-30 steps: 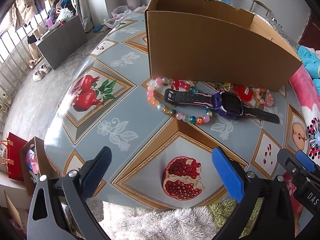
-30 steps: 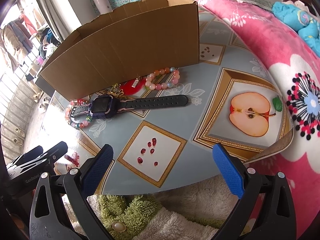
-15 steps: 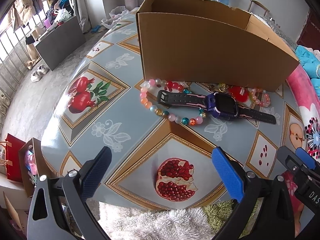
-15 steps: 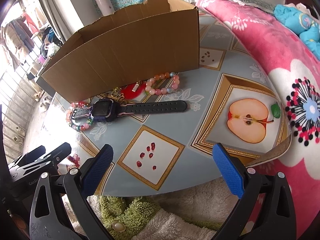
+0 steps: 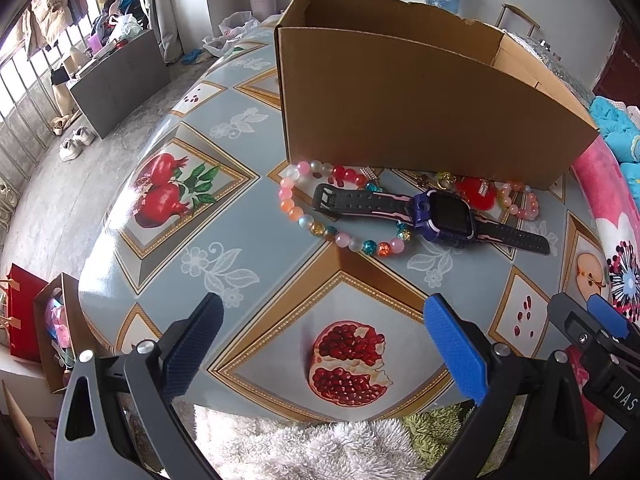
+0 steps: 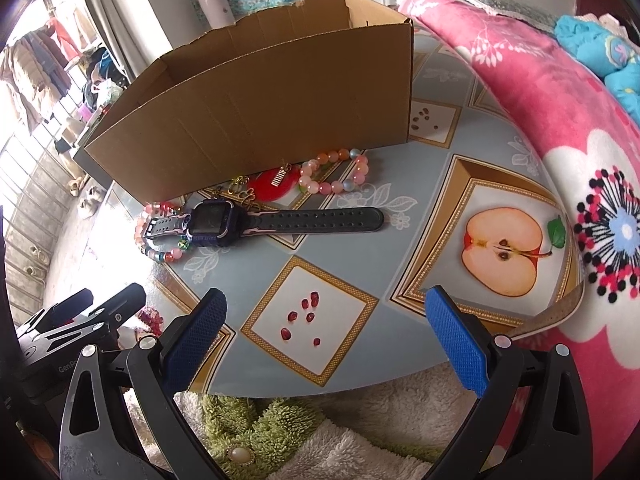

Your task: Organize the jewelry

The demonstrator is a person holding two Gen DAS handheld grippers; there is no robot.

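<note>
A purple-cased smartwatch with a black and pink strap point(image 5: 440, 216) lies flat on the counter covered in a grey-blue fruit-print cloth point(image 5: 240, 216), just in front of an open brown cardboard box point(image 5: 420, 108). One end of its strap rests inside a large bracelet of mixed pink, red, orange and teal beads point(image 5: 304, 220), which touches the box's front wall. On the watch's other side sit a flat red charm point(image 6: 276, 184), a small gold trinket point(image 5: 446, 178) and a smaller bracelet of pink and orange beads point(image 6: 336, 172), all close to the box. The left tool point(image 5: 320, 344) hangs over the near edge of the counter above a printed pomegranate, its blue pads spread wide and holding nothing. The right tool point(image 6: 324, 332) is likewise spread wide and empty, well short of the jewelry
</note>
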